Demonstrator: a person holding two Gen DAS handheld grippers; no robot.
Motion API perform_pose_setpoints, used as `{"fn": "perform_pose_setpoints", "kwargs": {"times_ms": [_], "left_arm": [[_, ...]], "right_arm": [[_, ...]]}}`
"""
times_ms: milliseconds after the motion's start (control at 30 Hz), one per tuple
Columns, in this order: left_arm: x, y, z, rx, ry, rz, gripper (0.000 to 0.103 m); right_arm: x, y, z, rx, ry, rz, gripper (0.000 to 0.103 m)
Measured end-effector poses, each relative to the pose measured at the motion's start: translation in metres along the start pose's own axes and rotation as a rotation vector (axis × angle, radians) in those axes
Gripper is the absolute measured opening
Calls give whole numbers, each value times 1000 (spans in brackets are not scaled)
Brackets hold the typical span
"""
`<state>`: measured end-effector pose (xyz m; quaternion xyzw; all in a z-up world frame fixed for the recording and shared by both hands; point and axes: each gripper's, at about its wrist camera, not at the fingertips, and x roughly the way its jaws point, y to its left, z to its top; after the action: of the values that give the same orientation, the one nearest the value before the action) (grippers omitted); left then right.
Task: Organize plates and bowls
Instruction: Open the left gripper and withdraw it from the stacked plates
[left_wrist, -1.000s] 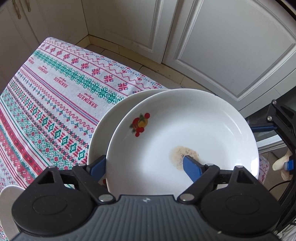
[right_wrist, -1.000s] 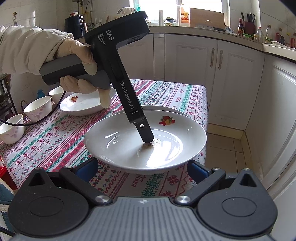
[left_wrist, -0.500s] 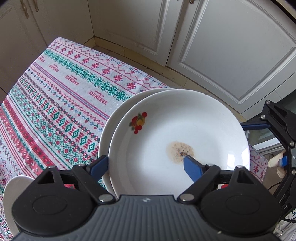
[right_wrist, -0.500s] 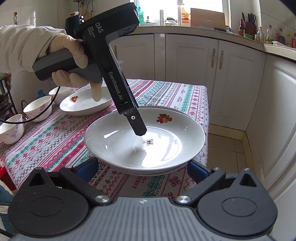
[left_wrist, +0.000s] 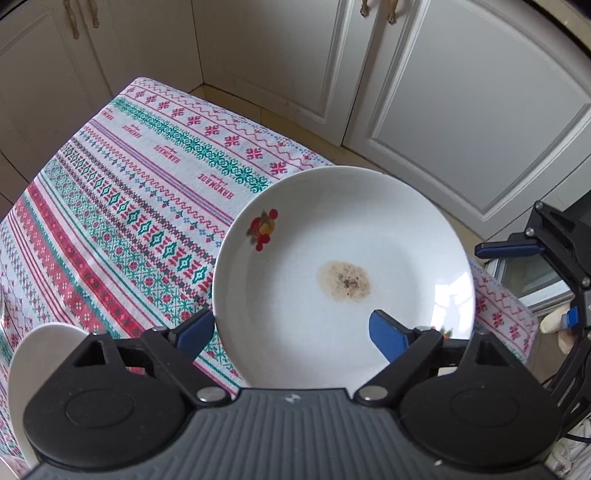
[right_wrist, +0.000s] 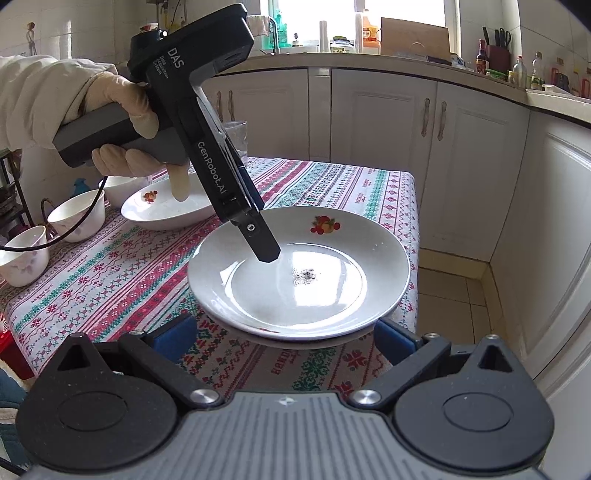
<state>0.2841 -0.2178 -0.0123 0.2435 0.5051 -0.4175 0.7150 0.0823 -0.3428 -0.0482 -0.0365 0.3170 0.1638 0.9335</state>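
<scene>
A white plate (left_wrist: 369, 229) with a fruit motif and a brown stain in its middle lies on a second white plate, whose rim (right_wrist: 314, 341) shows just beneath it. The stack sits near the table's corner. My left gripper (left_wrist: 291, 325) hangs above the top plate, pointing steeply down, its jaws opening and nothing gripped. In the right wrist view, one of its fingers (right_wrist: 267, 253) hovers clear of the plate's inside. My right gripper (right_wrist: 284, 338) stands open at the stack's near edge, its blue fingers either side of the rim and not pressing on it.
A third fruit-motif dish (right_wrist: 166, 212) lies at the back left, with small bowls (right_wrist: 75, 218) (right_wrist: 24, 254) and a glass (right_wrist: 236, 138) near it. The patterned tablecloth (left_wrist: 129, 206) ends close behind the stack. White cabinets (right_wrist: 461, 155) and tiled floor surround the corner.
My left gripper has lifted off the top plate's middle and its jaws have widened. The top plate now covers the lower one more squarely. The right gripper has stayed put.
</scene>
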Motion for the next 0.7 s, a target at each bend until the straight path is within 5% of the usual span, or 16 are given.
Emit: {"fn": "perform_pose_setpoints", "kwargs": {"times_ms": [300,700], "left_arm": [[-36,-22,-37,-46,-140,40,91],[-71,-57,-121,-181,-380,250,93]], "right_arm": [[-17,16,1,-19,-18,-15,103],[-31,36,6,-15,-28,-89,103]]}}
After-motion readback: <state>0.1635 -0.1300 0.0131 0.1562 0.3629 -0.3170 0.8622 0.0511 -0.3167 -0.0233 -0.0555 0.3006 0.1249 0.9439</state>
